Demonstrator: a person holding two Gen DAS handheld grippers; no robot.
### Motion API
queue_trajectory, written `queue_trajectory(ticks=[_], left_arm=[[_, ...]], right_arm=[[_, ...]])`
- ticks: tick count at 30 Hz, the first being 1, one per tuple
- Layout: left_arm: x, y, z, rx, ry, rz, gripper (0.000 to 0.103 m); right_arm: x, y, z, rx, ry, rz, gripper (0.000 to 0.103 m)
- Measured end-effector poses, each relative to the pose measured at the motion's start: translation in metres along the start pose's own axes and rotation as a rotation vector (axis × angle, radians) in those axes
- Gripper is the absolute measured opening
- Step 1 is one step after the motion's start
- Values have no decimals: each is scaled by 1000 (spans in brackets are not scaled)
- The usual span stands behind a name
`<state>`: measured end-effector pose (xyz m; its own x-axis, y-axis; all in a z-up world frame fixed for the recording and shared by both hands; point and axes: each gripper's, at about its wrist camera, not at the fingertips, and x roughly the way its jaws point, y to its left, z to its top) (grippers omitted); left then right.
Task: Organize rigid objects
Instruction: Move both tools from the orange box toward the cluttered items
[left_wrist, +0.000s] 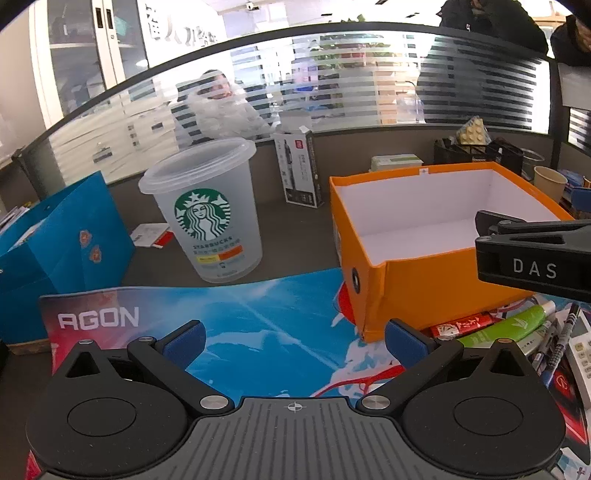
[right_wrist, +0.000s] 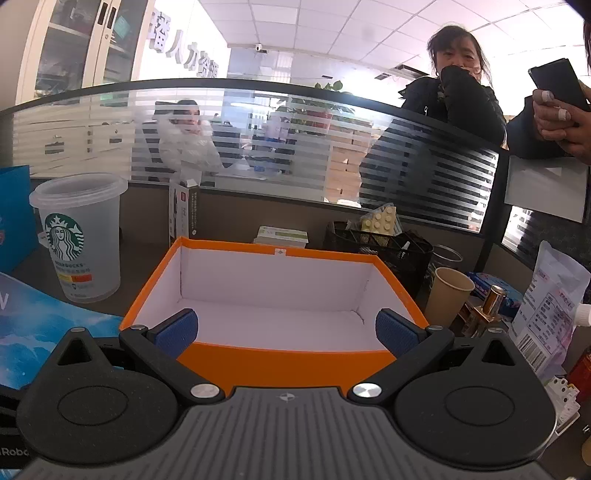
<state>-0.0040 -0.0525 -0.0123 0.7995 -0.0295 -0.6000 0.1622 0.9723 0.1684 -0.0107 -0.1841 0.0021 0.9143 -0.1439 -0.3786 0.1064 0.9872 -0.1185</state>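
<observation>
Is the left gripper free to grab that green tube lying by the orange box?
Probably yes. The left gripper is open and empty, and the green tube lies just right of it on top of the pile, beside the orange box.

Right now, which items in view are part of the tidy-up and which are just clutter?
Job:
orange box, empty
green tube, red tube and pens beside it
left gripper, right gripper, both open

Lying about:
Starbucks cup
blue bag
paper cup
black mesh basket

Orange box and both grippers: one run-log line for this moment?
left gripper: open, empty | right gripper: open, empty | orange box: empty | loose items: on mat beside box
</observation>
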Motion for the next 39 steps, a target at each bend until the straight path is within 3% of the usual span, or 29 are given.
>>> queue_trajectory(ticks=[33, 39], left_arm=[[3, -11, -2, -4, 11, -25, 103], [6, -19, -3, 8, 23, -50, 103]], right_arm=[[3, -9, -3, 15, 1, -8, 103], [1, -13, -4, -35, 16, -41, 103]])
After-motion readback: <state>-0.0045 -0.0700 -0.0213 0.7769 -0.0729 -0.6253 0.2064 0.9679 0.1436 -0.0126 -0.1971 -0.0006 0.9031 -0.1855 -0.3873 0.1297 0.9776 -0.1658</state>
